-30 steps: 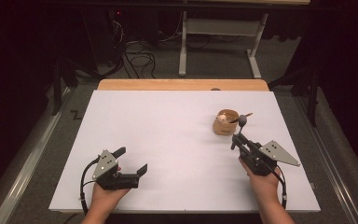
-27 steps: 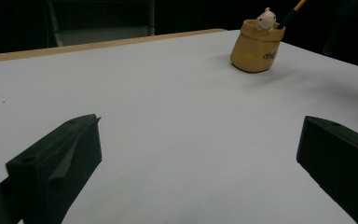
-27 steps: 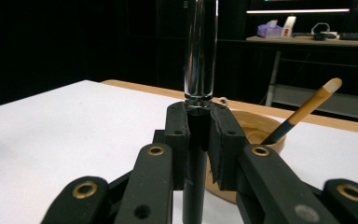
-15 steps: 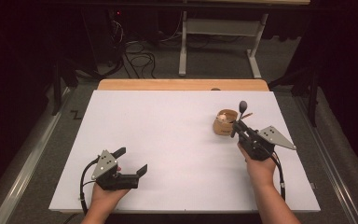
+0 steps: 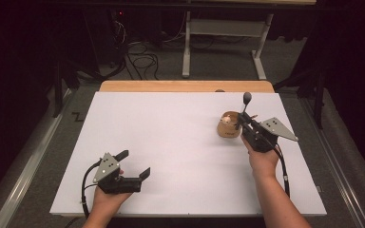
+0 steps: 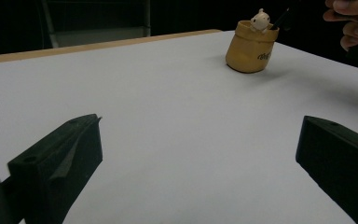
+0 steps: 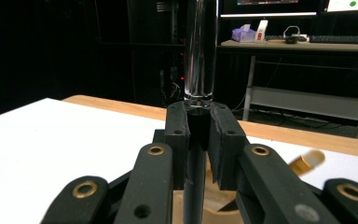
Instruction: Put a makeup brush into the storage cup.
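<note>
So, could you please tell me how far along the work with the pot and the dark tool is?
Done: the right claw is shut on the dark tool, gripping its shaft upright above the tan pot. In hand: the tool's lower end sits at the pot's mouth; whether it is going in or coming out cannot be told. Left: finishing that move and letting go. The left claw rests open, idle, on the white table.

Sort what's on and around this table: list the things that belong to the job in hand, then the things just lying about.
In the job:
- right gripper, shut on the dark utensil, held upright
- tan pot with a small white figure at its rim

Just lying about:
- left gripper, open, resting on the white table
- cables on the floor
- desk frame behind
</note>
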Demonstrator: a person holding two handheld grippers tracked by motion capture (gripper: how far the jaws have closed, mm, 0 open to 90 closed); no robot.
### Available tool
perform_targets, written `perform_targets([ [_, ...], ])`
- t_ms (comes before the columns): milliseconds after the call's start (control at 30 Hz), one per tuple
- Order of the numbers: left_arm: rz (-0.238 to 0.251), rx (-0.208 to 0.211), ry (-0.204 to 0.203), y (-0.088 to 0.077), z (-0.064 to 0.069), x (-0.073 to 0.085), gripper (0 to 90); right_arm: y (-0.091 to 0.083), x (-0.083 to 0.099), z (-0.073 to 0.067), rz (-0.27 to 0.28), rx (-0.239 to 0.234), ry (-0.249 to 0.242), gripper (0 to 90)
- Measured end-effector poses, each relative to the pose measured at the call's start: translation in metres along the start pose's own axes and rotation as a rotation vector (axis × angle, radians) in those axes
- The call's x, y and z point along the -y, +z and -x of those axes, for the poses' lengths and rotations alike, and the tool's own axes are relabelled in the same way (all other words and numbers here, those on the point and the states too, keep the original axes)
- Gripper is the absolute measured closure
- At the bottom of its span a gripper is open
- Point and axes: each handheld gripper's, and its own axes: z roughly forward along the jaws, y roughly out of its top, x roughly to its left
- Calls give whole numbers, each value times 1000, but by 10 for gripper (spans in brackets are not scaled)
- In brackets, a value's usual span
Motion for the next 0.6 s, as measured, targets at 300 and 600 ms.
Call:
perform_targets([
  [300, -2, 6, 1, 0, 0, 0, 14, 14, -7, 1, 8, 26, -24, 806],
  [600, -4, 10, -2, 0, 0, 0, 15, 22, -7, 3, 0, 46, -22, 806],
])
